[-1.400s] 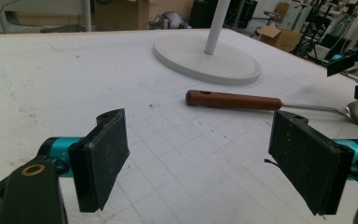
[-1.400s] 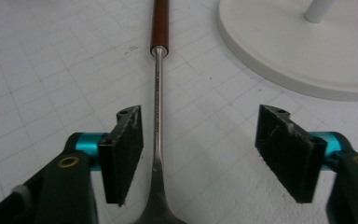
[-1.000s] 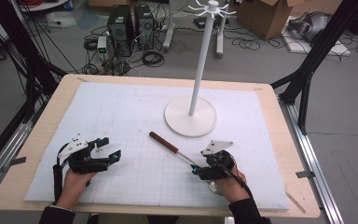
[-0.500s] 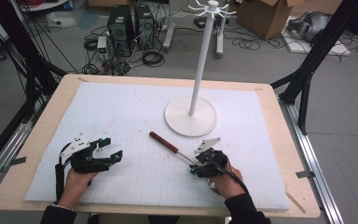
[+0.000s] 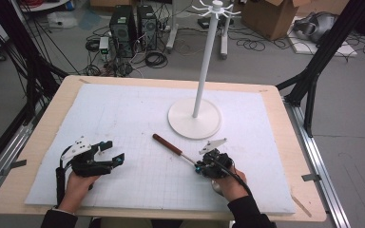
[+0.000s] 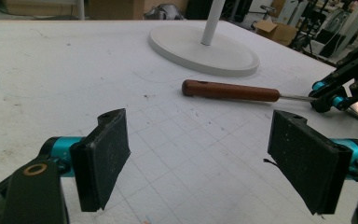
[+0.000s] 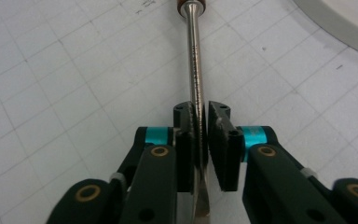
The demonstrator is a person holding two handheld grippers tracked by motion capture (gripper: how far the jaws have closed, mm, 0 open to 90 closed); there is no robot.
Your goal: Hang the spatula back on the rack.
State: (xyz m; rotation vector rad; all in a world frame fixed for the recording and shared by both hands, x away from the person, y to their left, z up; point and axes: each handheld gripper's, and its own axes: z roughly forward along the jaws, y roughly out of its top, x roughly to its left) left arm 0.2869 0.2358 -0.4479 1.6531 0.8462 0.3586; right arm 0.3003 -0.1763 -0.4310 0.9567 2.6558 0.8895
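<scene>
Since the earlier frame the right tool [image 7: 200,126] has been closing its jaws, now clamped on the steel shank of the wooden-handled spatula [image 5: 168,144] lying on the white surface [image 5: 123,118] at lower centre (unlifted). The left tool [image 6: 205,158] gapes wide, empty.

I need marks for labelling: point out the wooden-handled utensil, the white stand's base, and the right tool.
wooden-handled utensil [image 6: 230,90], left gripper view, middle of its brown handle.
white stand's base [image 5: 180,121], high view, bare left part of the disc.
right tool [image 7: 200,122], right gripper view, between its fingertips.

Wooden table [image 5: 43,142], white gridded mat [image 5: 123,123] on top; stand base [image 5: 194,118] and wooden-handled tool [image 5: 168,144] on mat.
</scene>
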